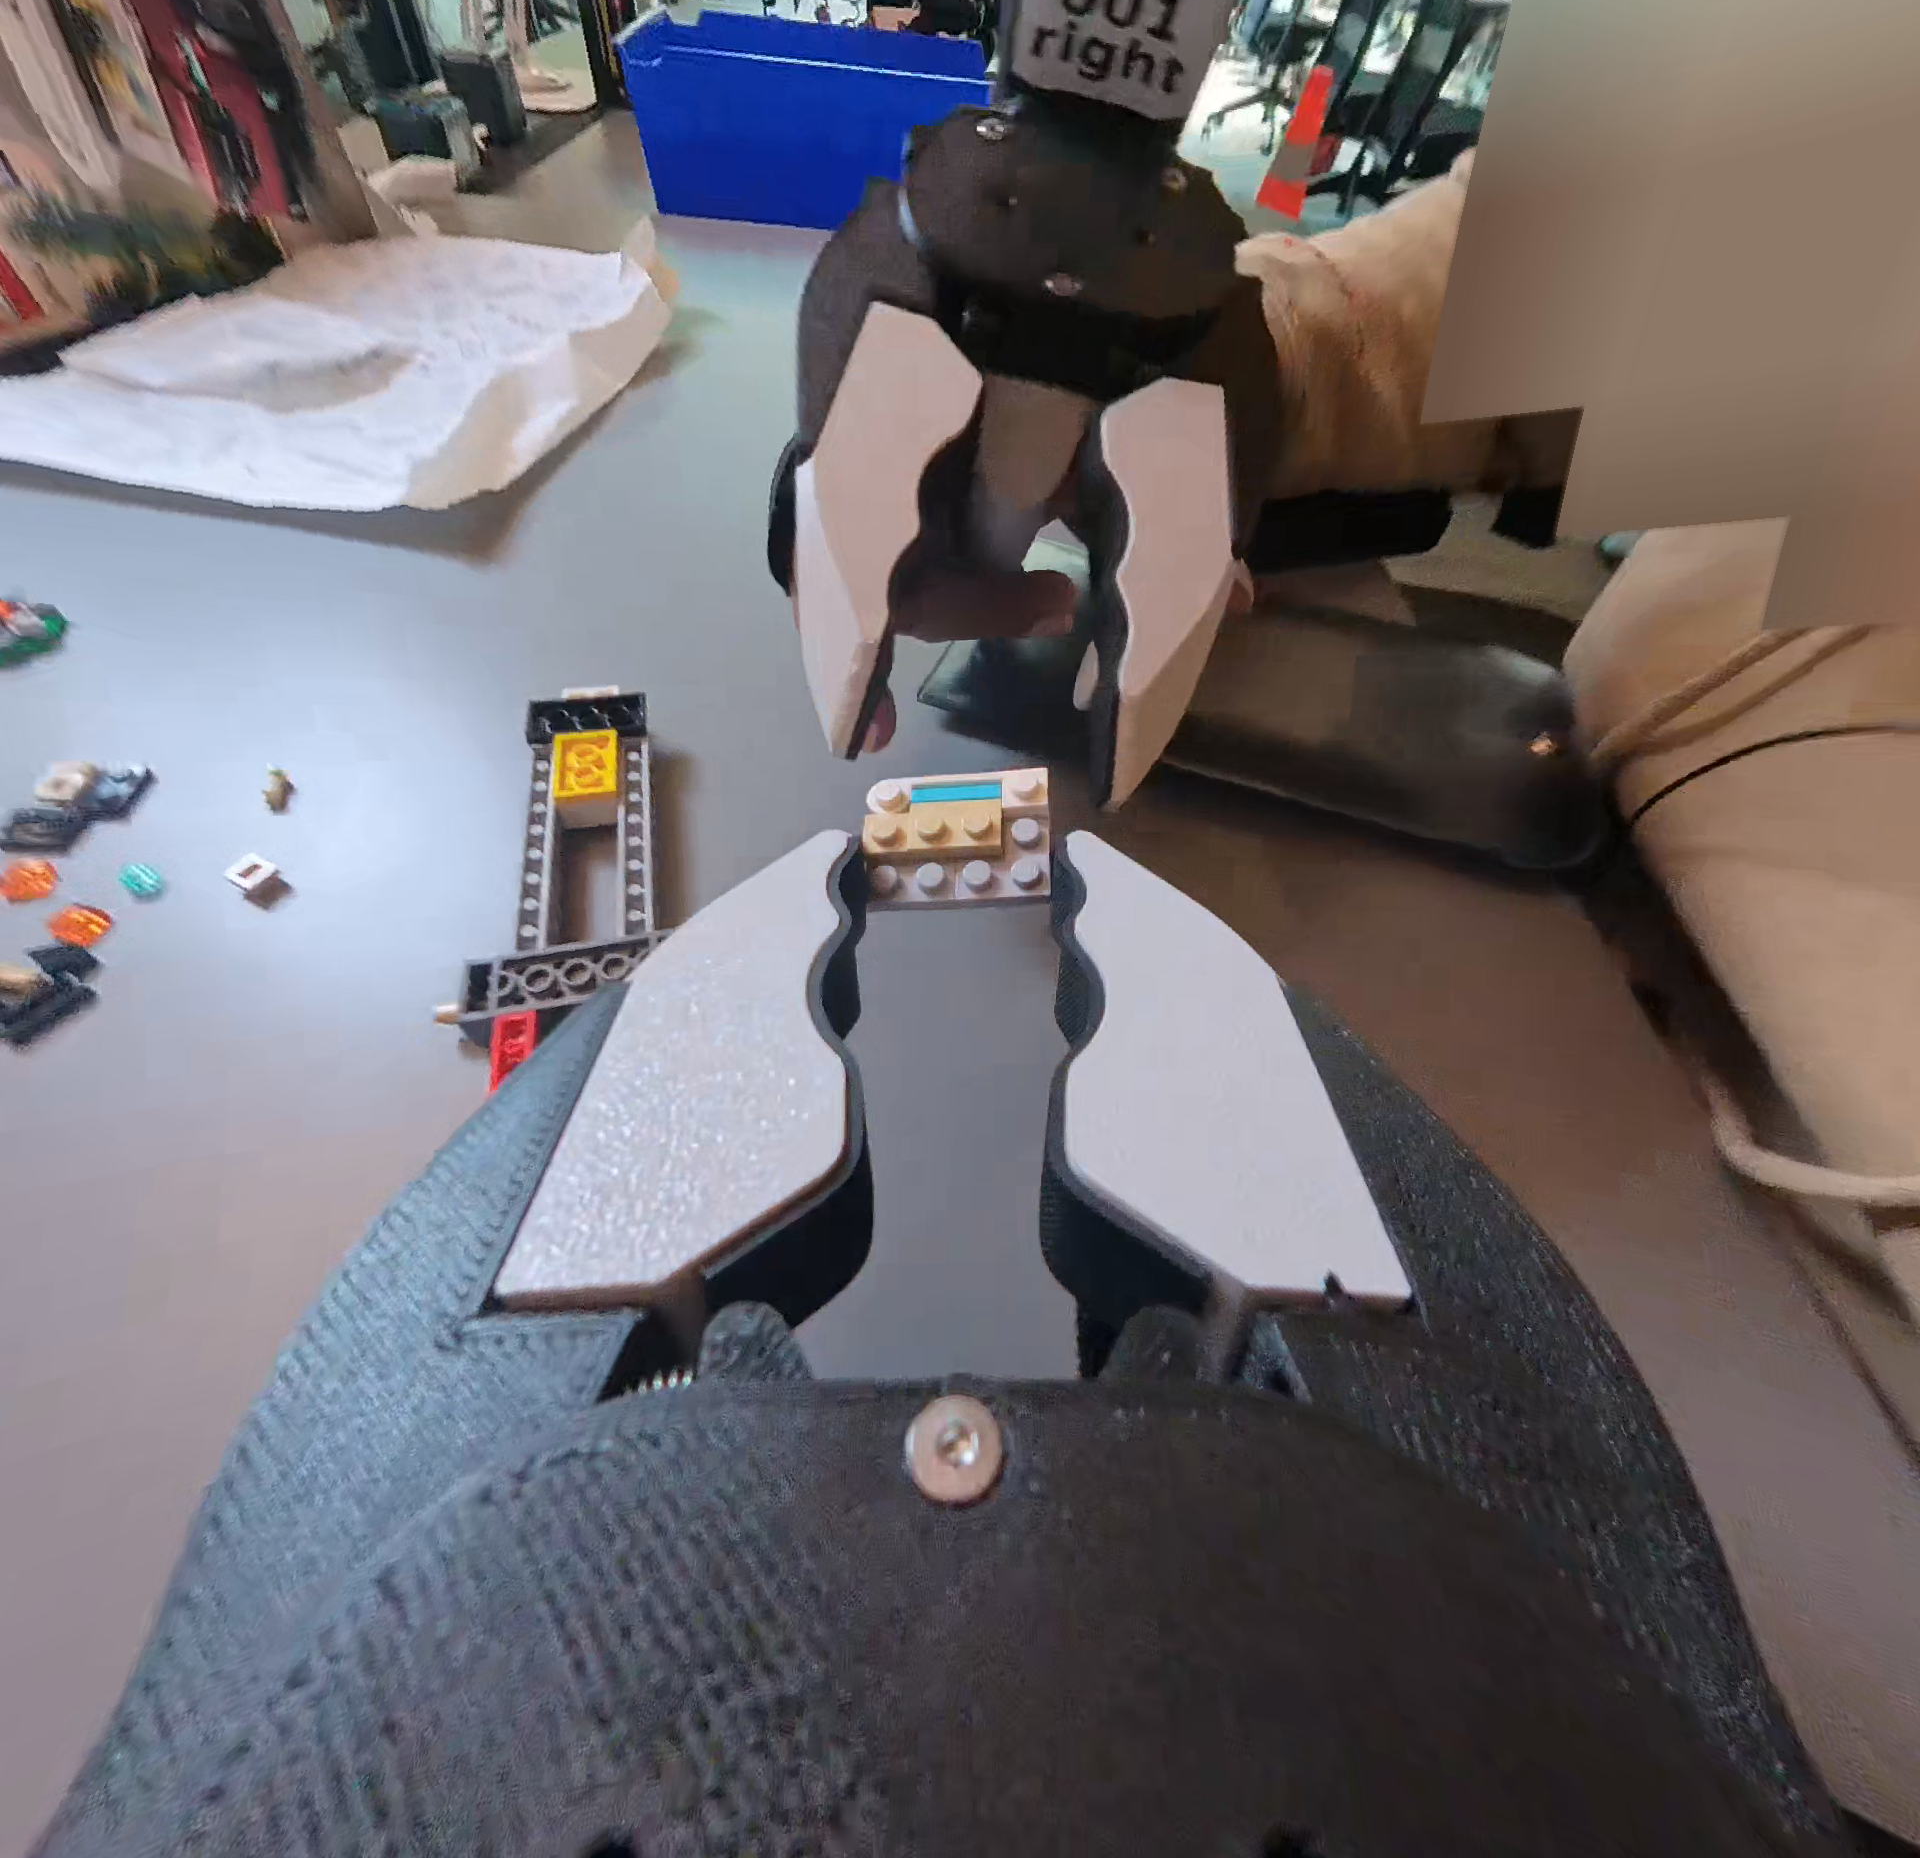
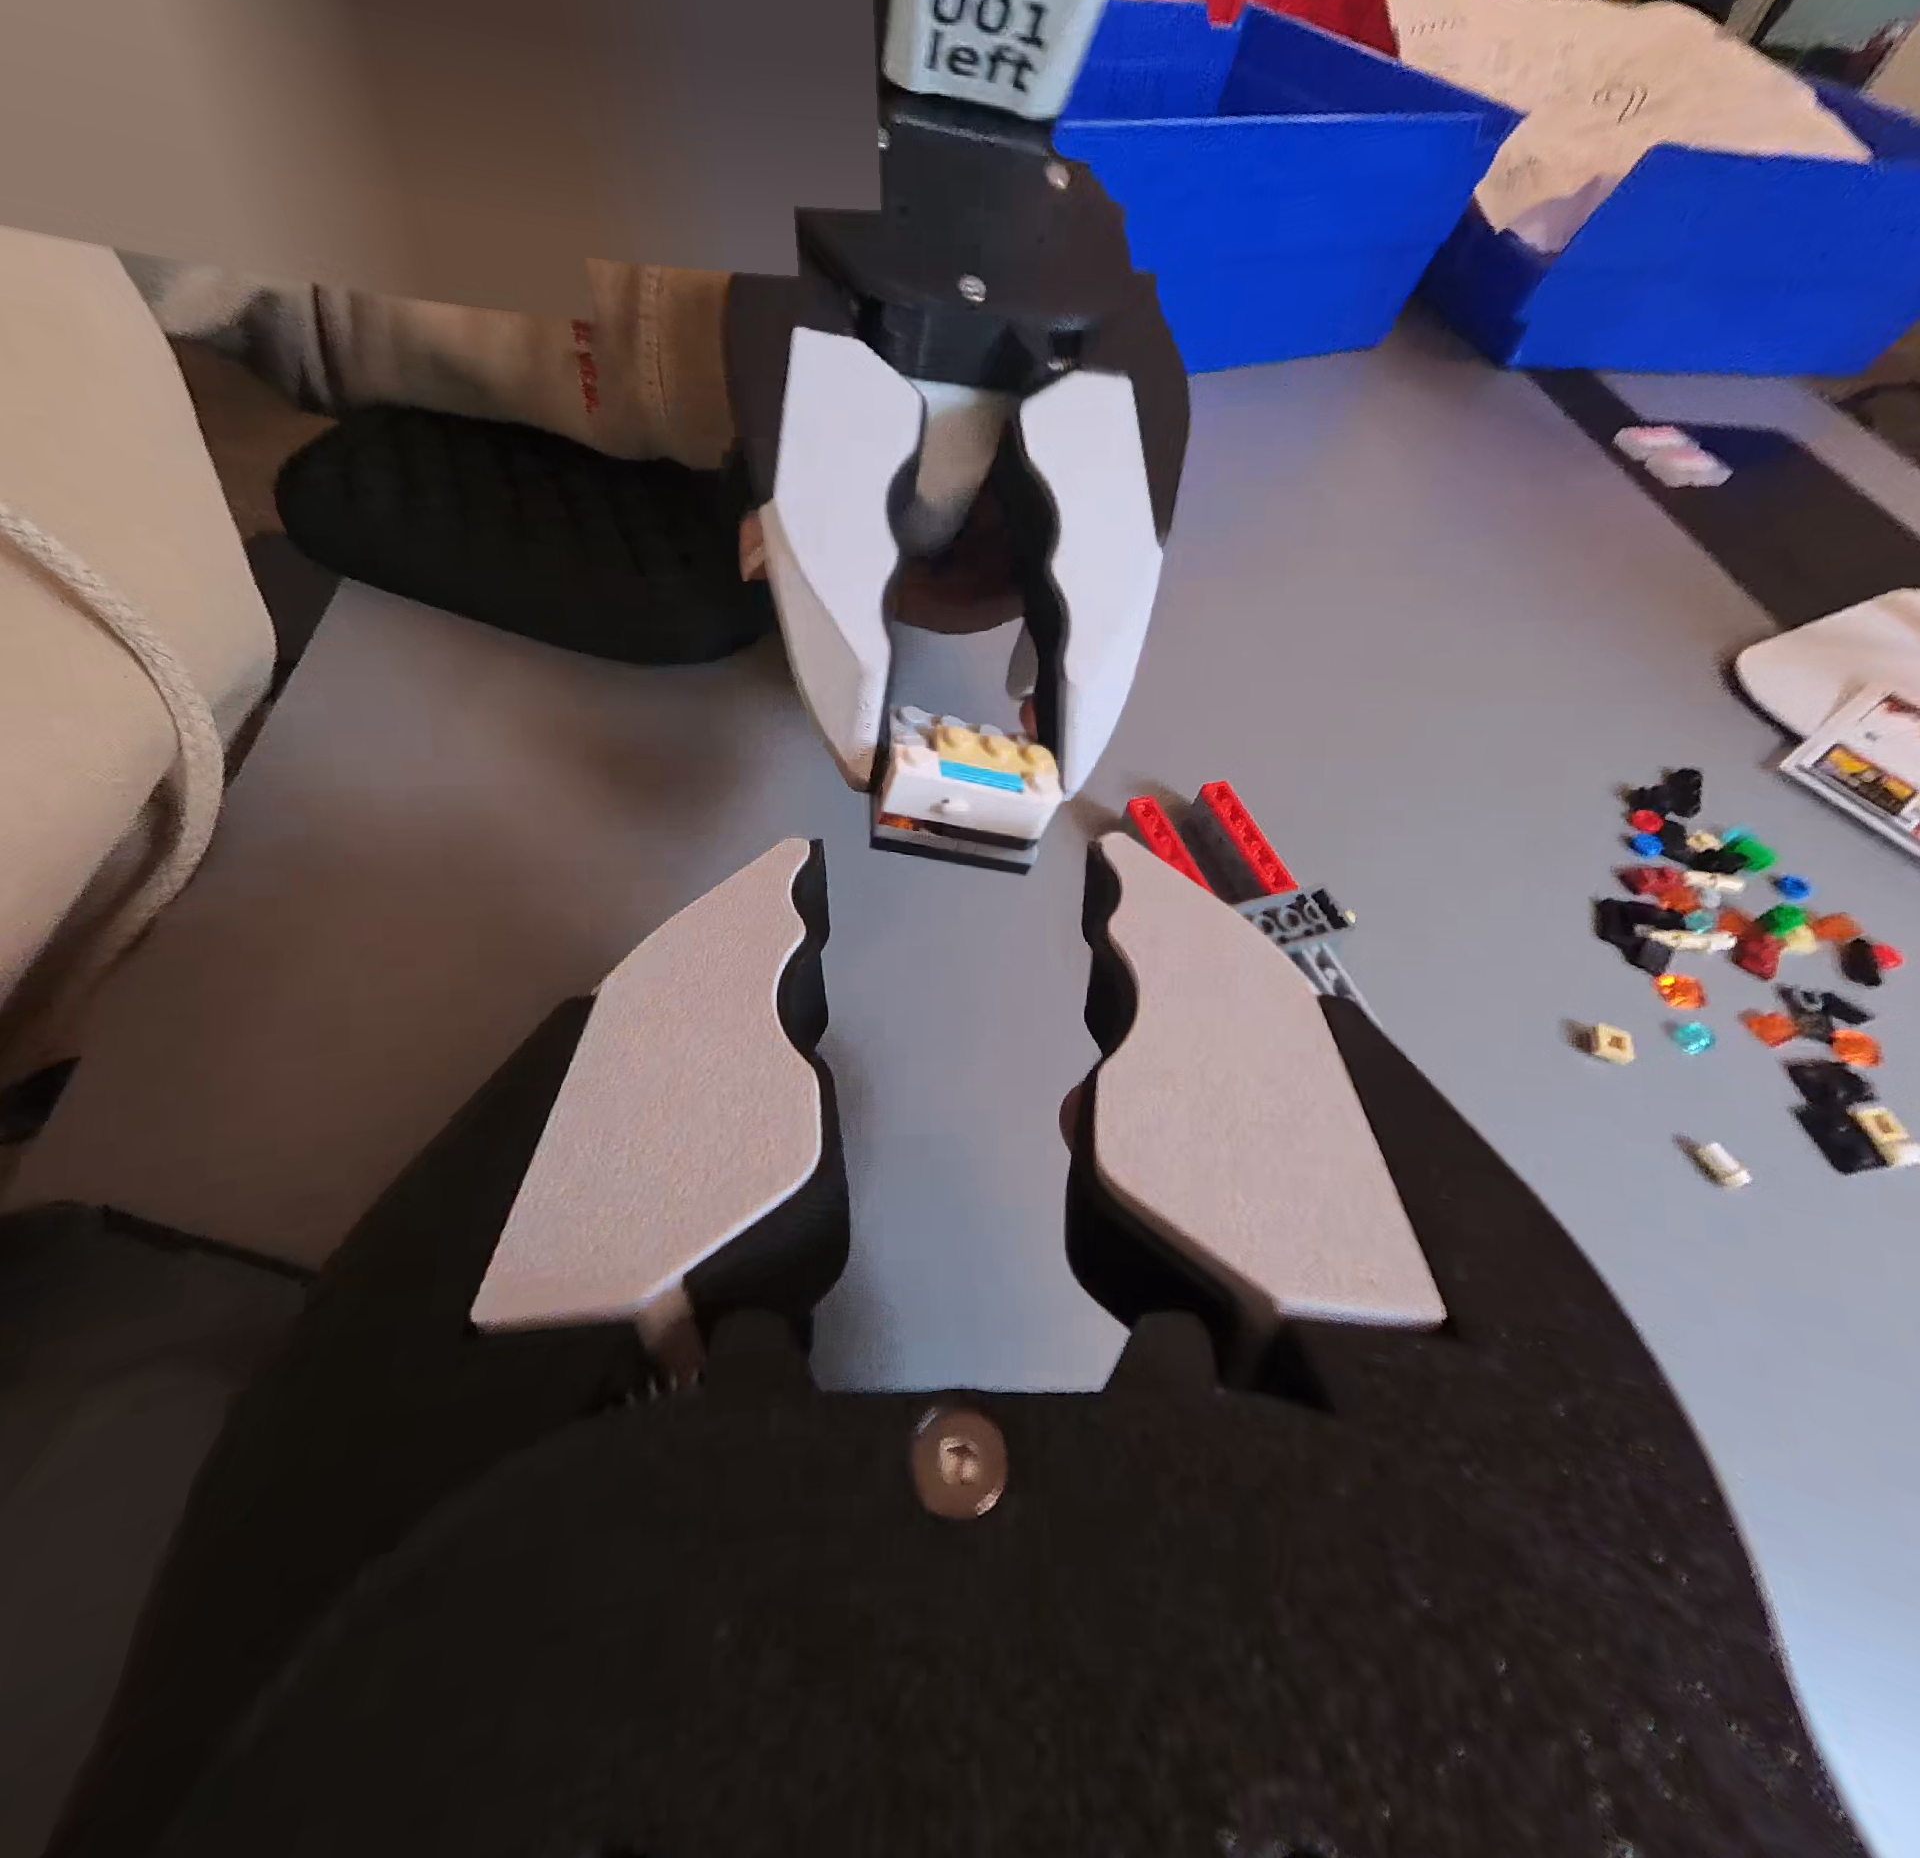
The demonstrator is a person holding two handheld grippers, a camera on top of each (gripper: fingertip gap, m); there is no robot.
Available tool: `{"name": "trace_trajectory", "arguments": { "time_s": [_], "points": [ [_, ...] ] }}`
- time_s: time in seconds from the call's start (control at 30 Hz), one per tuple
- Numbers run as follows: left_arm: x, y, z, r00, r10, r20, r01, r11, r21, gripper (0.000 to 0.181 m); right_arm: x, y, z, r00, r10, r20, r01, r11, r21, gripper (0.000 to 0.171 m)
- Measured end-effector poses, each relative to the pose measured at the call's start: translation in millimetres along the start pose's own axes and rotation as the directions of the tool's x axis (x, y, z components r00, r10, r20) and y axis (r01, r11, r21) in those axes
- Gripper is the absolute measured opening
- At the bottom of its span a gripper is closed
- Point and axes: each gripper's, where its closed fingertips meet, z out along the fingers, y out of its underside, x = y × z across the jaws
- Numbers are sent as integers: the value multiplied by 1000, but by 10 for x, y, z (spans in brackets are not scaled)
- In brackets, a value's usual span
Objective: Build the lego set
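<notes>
- Table [image 1: 312,1133] grey, fills both views; blue bins [image 2: 1299,219] at 1 o'clock in right wrist view, crumpled white paper [image 1: 343,374] at 10 o'clock in left wrist view.
- Left gripper [image 1: 956,863] jaws closed on a small sub-build [image 1: 961,837], pinched at the tips by its side edges. Grey studded plate, tan plate across it, cyan strip, white corners; right wrist view shows more layers under it.
- Sub-build sits dead centre in both views, held between the two grippers; looks lifted off the table, can't be sure.
- Right gripper [image 1: 982,769] faces it from 12 o'clock in left wrist view, jaws spread wide, nothing in them. Tips just beside the sub-build, apart from it.
- Frame [image 1: 587,852] of dark beams with a yellow brick [image 1: 585,764] on it, lying on table at 9 o'clock of the left gripper, red beams at its near end. Untouched.
- Loose pieces [image 2: 1766,956], black, orange, red, green, blue, scattered at 3 o'clock in right wrist view, well apart from both grippers.
- Booklet [image 2: 1860,785] at far 3 o'clock edge, partly cut off.
- Step, my read: mid-assembly, sub-build being steadied for the next part or a handover.
- Next move calls for: right gripper either fetches a loose piece at its 3 o'clock or closes on the sub-build; align studs square, press straight, left grip firm so nothing twists out.
</notes>
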Motion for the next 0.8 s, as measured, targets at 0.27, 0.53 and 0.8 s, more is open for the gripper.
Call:
{"name": "trace_trajectory", "arguments": {
  "time_s": [0.27, 0.53, 0.8],
  "points": [
    [130, -51, 44, 963, 265, 51, -267, 964, 19, 34, -113, 70, 64, 999, -34, 40, 37, 997, -72, 43],
    [27, -12, 45, 975, 209, 81, -210, 978, 9, 36, -10, 63, 102, 997, -40, -59, 34, 995, -89, 34],
    [-244, -31, -22, 988, -31, 154, 23, 998, 55, 34, 371, 116, 37, 936, 154, -318, -201, 973, -118, 34]
  ]
}}
